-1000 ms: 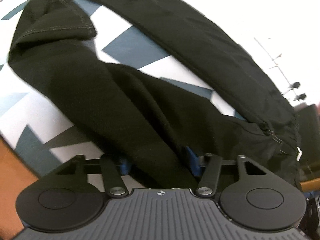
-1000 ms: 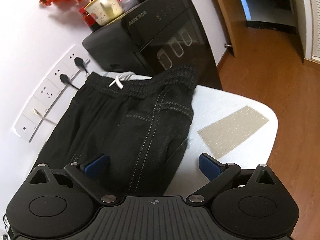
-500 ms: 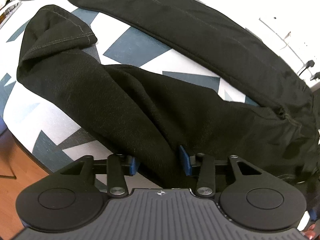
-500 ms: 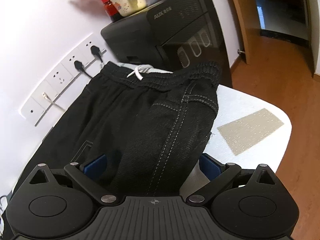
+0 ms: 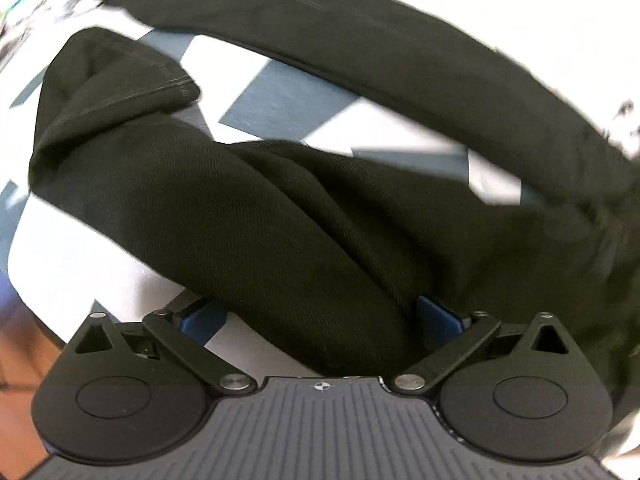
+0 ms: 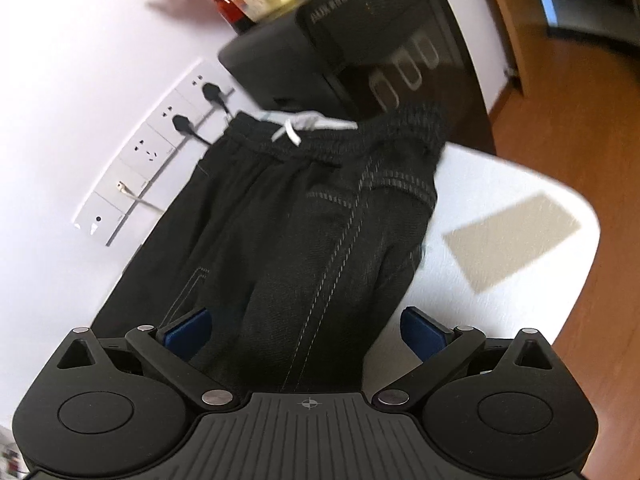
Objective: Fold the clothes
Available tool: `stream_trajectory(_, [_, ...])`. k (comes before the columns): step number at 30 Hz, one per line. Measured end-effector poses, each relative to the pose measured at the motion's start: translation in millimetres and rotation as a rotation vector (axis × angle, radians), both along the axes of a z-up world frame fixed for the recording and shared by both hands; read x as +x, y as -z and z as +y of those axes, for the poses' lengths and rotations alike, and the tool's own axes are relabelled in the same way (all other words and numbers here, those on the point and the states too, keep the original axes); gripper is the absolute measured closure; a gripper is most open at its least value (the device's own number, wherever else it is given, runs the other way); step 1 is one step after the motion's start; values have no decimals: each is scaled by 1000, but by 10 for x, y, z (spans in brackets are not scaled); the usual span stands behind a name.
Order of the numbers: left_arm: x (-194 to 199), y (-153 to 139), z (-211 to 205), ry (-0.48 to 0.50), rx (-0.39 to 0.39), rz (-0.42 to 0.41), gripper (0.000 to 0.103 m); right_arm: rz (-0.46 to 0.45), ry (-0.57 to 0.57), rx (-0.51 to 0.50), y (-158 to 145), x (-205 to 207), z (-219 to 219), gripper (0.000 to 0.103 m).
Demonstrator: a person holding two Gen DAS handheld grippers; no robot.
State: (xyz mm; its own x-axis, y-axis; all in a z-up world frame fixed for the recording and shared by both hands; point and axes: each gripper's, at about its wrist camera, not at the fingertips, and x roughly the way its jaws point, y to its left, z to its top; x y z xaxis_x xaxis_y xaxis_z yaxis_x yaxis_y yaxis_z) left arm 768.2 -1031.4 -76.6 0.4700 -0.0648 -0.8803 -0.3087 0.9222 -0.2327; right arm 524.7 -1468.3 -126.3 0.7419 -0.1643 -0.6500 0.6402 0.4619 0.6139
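The tabletop (image 6: 520, 184) was white with blue-grey and beige patches; its rounded corner ended over a wooden floor (image 6: 580, 120), and a white wall (image 6: 80, 80) ran close along its far edge. A black appliance (image 6: 360, 40) stood at the end beside the wall, its front rising just behind the waistband.

The black trousers (image 5: 280, 220) covered most of the surface. One leg lay stretched along the far side, the other was bunched and twisted nearer, its hem folded over at the left, with a wedge of bare tabletop between the two. The elastic waistband (image 6: 360, 140) with its white drawstring (image 6: 304, 124) lay at the appliance end, and the fabric's right edge left an open strip of bare tabletop out to the rounded corner.

The left claw (image 5: 320, 312) had just been opening and stood wide, the bunched leg lying between its blue pads (image 5: 436, 316) without being pinched. The right claw (image 6: 308, 328) also stood spread wide over the seat of the trousers, gripping nothing.

A socket strip (image 6: 152, 156) with two black plugs sat on the wall.
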Motion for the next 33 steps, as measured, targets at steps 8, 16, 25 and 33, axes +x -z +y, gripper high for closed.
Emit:
stream_trajectory(8, [-281, -27, 275, -173, -145, -51, 38, 0, -46, 107, 63, 86, 45, 5])
stream_trajectory(16, [-361, -304, 246, -151, -203, -132, 94, -5, 17, 115, 99, 91, -86, 35])
stream_trajectory(25, [-458, -1303, 335, -95, -221, -538, 96, -122, 102, 96, -246, 79, -174, 94])
stream_trajectory(33, [-542, -1423, 511, -110, -254, -604, 96, -366, 103, 7, -845, -3, -163, 96])
